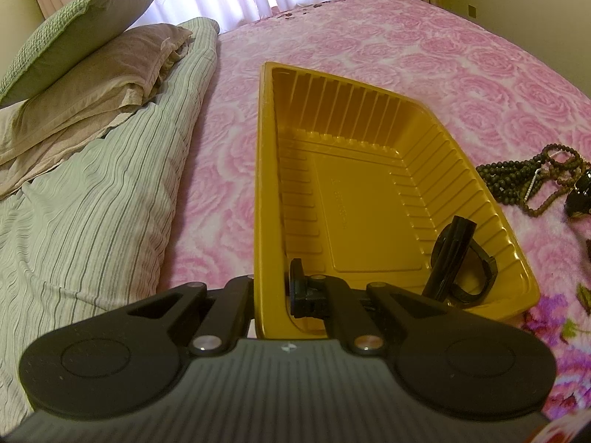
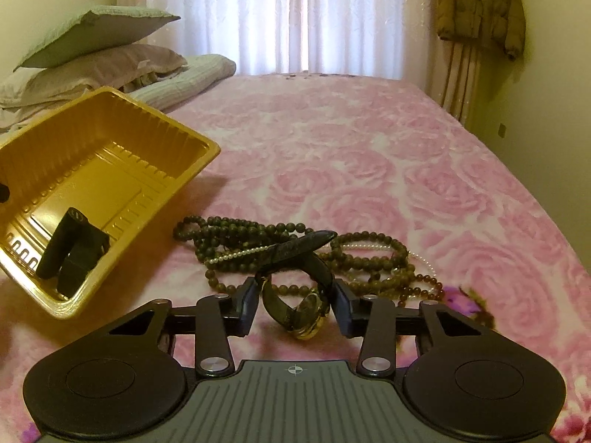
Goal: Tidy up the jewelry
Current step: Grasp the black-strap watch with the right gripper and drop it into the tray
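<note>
A yellow ribbed plastic tray (image 1: 260, 184) lies on the pink rose bedspread, and my left gripper (image 1: 277, 295) is shut on its near left wall, one finger inside and one outside. A black watch (image 1: 458, 262) lies in the tray's near right corner. In the right wrist view the tray (image 2: 92, 184) and that black watch (image 2: 74, 254) are at the left. My right gripper (image 2: 297, 302) has a gold-cased watch (image 2: 310, 313) with a black strap between its fingers. Both pads touch the strap loop. Behind it lies a heap of dark bead strands (image 2: 236, 236) with a thin pearl strand (image 2: 236, 254).
Stacked pillows (image 1: 92, 55) and a striped quilt (image 1: 92, 203) lie left of the tray. The bead heap (image 1: 524, 181) is right of the tray. Pink bedspread (image 2: 369, 147) stretches back to white curtains (image 2: 277, 18). A brown jacket (image 2: 480, 7) hangs on the right wall.
</note>
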